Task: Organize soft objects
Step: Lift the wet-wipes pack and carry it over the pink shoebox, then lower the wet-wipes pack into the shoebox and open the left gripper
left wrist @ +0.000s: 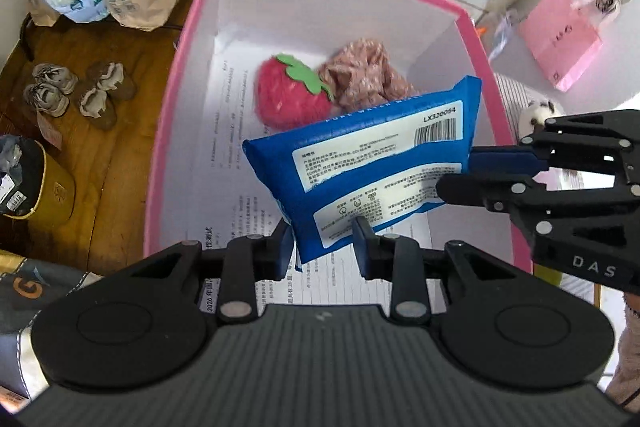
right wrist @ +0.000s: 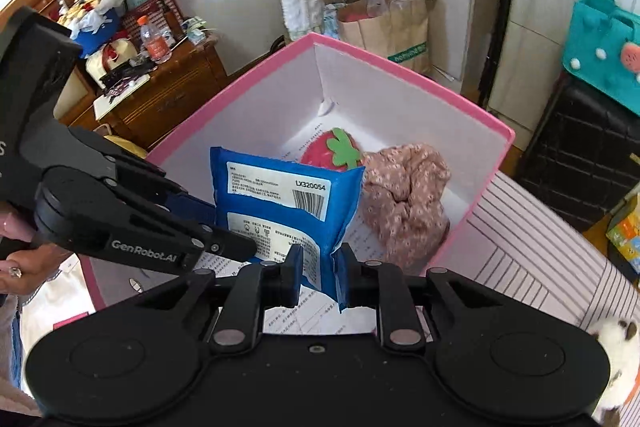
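Reading "LX320054", blue wipes pack (left wrist: 360,163) hangs over pink box (left wrist: 168,155).

glossy plastic wipes pack (left wrist: 372,167), fuzzy strawberry plush (left wrist: 290,97).

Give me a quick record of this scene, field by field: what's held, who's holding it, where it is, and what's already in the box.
held item: blue wipes pack
left gripper: shut on the pack's lower edge
right gripper: shut on another edge
pack position: over the open pink box, not yet resting inside
already in box: strawberry plush, pink floral cloth, printed paper on the bottom
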The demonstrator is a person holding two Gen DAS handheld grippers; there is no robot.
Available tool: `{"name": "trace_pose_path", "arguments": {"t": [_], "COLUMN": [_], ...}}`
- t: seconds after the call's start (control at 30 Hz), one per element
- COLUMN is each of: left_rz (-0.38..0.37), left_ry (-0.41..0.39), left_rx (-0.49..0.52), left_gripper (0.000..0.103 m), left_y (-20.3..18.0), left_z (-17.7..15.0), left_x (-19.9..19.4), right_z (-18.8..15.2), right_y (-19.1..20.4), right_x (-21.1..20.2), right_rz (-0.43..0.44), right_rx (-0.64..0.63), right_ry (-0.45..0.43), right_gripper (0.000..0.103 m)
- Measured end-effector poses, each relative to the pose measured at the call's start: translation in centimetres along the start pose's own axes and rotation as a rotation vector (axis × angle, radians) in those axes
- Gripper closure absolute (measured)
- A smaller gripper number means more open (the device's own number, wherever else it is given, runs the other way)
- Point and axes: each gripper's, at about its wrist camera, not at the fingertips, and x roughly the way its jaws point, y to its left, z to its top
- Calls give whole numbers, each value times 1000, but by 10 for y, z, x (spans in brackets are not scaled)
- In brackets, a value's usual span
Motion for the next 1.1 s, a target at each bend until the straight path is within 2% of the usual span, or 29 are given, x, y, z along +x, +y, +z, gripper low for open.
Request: {"name": "trace_pose_path", "arguments": {"t": [0.13,0.23,0.33,0.5,0.57,0.87,1.1], "left_rz": [24,29,60,52,81,172,186], "left_ry": [-6,5,-1,-3,-27,-104,-137], "left_rx": [52,43,39,43,61,193,227], "left_gripper": [73,74,74,77,77,75,71], "left_y": [-9,-10,-11,-16,-22,-51,-74], "left_z": [-1,2,8,19,17,-4,-33], "left_x": [0,2,7,20,19,-24,-63], "right_z": [-5,-5,-3,-2,-4,-21,-42], "right_y": [1,0,-2,-6,-10,-5,18], "right_x": [-3,-4,-7,-5,-7,-46,-80], "right_rz": [-14,-7,-8,-32,-25,40,38], "right_rx": [-2,-4,-10,-29,-23,-62,-118], "right_ry": [3,24,17,-9,-24,-114,-166], "right_gripper": [79,79,80,80,80,79,75]}}
